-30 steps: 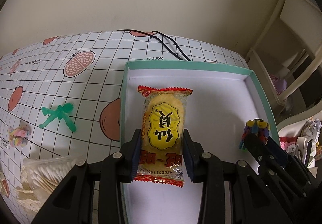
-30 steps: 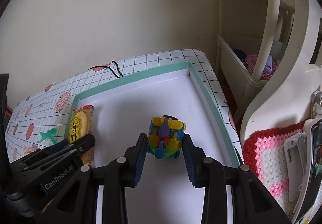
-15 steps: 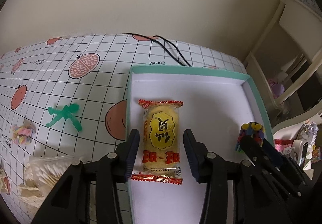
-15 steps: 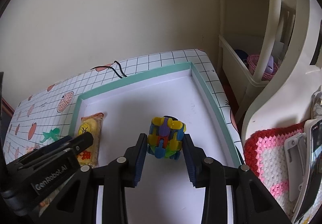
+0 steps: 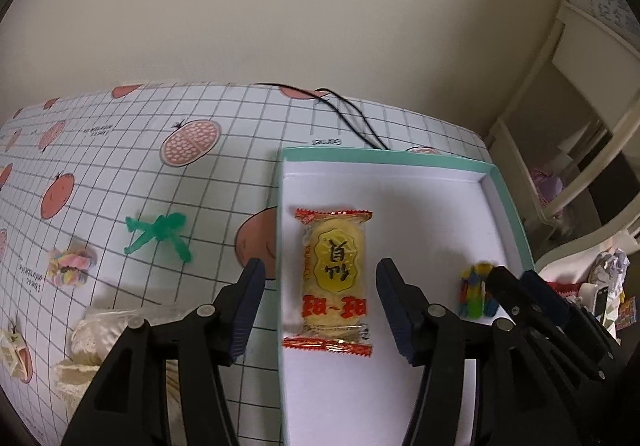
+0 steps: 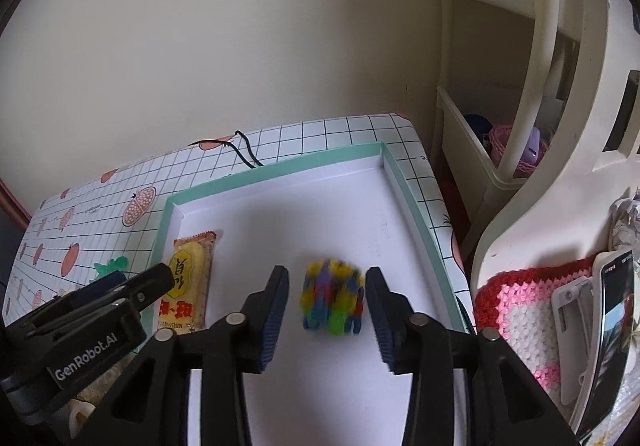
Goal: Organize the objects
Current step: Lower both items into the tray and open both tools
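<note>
A yellow snack packet [image 5: 334,278] with red ends lies flat along the left side of the white tray with a teal rim [image 5: 384,155]. My left gripper [image 5: 320,304] is open, its fingers standing apart on either side of the packet without touching it. In the right wrist view a multicoloured block toy [image 6: 332,296], blurred, sits on the tray floor [image 6: 320,197] between the open fingers of my right gripper [image 6: 326,308]. The packet [image 6: 188,282] and the left gripper [image 6: 132,298] show there at the left. The toy [image 5: 476,292] shows in the left wrist view beside the right gripper's fingers [image 5: 516,294].
On the fruit-print grid tablecloth [image 5: 120,173] left of the tray lie a green plastic figure [image 5: 158,234], a pastel candy-like piece [image 5: 68,266] and a bag of pale items [image 5: 104,330]. A black cable [image 5: 340,113] runs behind the tray. White furniture [image 6: 520,125] and a crocheted mat [image 6: 520,310] stand right.
Both grippers have opened: the left let go of the snack packet and drew back, the right released the block toy, which now rests on the tray.
</note>
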The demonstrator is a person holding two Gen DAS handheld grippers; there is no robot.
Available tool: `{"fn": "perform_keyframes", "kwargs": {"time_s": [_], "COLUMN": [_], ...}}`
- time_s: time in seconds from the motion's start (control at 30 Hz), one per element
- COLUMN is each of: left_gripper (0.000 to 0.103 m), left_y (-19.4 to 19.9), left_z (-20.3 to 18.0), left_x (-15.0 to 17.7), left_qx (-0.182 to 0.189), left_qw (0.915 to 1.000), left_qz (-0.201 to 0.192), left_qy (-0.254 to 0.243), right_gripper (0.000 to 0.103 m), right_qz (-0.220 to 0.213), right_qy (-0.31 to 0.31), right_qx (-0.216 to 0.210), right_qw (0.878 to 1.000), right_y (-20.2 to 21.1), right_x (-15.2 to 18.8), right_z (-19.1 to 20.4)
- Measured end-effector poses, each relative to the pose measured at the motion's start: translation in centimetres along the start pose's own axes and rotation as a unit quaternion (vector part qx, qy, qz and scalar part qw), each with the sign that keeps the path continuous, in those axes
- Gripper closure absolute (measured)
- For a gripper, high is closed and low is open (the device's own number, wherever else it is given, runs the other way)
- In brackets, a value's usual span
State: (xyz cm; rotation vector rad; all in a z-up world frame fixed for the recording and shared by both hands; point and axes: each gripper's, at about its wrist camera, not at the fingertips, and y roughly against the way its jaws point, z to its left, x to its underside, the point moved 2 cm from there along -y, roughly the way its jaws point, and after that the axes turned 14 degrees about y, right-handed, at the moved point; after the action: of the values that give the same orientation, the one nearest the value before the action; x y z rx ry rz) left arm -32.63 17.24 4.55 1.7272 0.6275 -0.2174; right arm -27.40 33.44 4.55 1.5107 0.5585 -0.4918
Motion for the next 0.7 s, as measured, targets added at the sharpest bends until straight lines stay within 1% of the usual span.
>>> {"fn": "perform_keyframes", "kwargs": {"time_s": [0.07, 0.17, 0.23, 0.3, 0.33, 0.37, 0.4, 0.43, 0.5, 0.53, 0.57, 0.6, 0.63, 0.7], "left_gripper": [0.043, 0.031, 0.03, 0.028, 0.025, 0.017, 0.015, 0.015, 0.014, 0.013, 0.009, 0.009, 0.009, 0.008], "left_y": [-0.1, -0.2, -0.1, 0.0, 0.1, 0.2, 0.2, 0.3, 0.3, 0.3, 0.3, 0.3, 0.2, 0.1], "left_z": [0.3, 0.9, 1.1, 1.2, 1.3, 1.4, 1.6, 1.7, 1.8, 1.9, 2.0, 2.1, 2.2, 2.5], "left_x": [0.0, -0.1, -0.1, -0.2, -0.2, -0.2, -0.3, -0.3, -0.4, -0.4, -0.4, -0.3, -0.3, -0.4], "left_qx": [-0.006, -0.015, -0.016, -0.018, -0.02, -0.023, -0.024, -0.026, -0.031, -0.033, -0.035, -0.038, -0.042, -0.048], "left_qw": [1.0, 0.9998, 0.9997, 0.9997, 0.9996, 0.9995, 0.9994, 0.9993, 0.9991, 0.999, 0.9989, 0.9987, 0.9985, 0.9982], "left_qz": [0.0, -0.002, -0.005, -0.008, -0.01, -0.012, -0.015, -0.018, -0.021, -0.022, -0.023, -0.025, -0.026, -0.025], "left_qy": [0.005, 0.013, 0.016, 0.017, 0.018, 0.02, 0.021, 0.022, 0.021, 0.021, 0.021, 0.022, 0.023, 0.026], "right_gripper": [0.051, 0.044, 0.042, 0.037, 0.035, 0.033, 0.031, 0.03, 0.025, 0.023, 0.021, 0.02, 0.019, 0.014], "right_qz": [0.0, 0.001, 0.002, 0.002, 0.002, 0.002, 0.002, 0.001, 0.002, 0.002, 0.002, 0.003, 0.003, 0.004], "right_qy": [0.0, -0.002, -0.004, -0.004, -0.005, -0.005, -0.005, -0.005, -0.005, -0.006, -0.006, -0.007, -0.007, -0.005], "right_qx": [0.001, 0.001, -0.001, -0.002, -0.002, -0.003, -0.004, -0.005, -0.004, -0.004, -0.004, -0.004, -0.005, -0.006], "right_qw": [1.0, 1.0, 1.0, 1.0, 1.0, 1.0, 1.0, 1.0, 1.0, 1.0, 1.0, 1.0, 1.0, 1.0], "right_y": [0.0, -0.2, -0.3, -0.3, -0.3, -0.3, -0.3, -0.3, -0.3, -0.3, -0.4, -0.4, -0.4, -0.5], "right_x": [0.0, 0.1, 0.2, 0.2, 0.2, 0.2, 0.2, 0.1, 0.1, 0.1, 0.1, 0.1, 0.1, 0.1], "right_z": [-0.1, -0.2, -0.3, -0.2, -0.2, -0.2, -0.1, -0.1, -0.1, 0.0, 0.0, 0.0, 0.0, 0.0]}}
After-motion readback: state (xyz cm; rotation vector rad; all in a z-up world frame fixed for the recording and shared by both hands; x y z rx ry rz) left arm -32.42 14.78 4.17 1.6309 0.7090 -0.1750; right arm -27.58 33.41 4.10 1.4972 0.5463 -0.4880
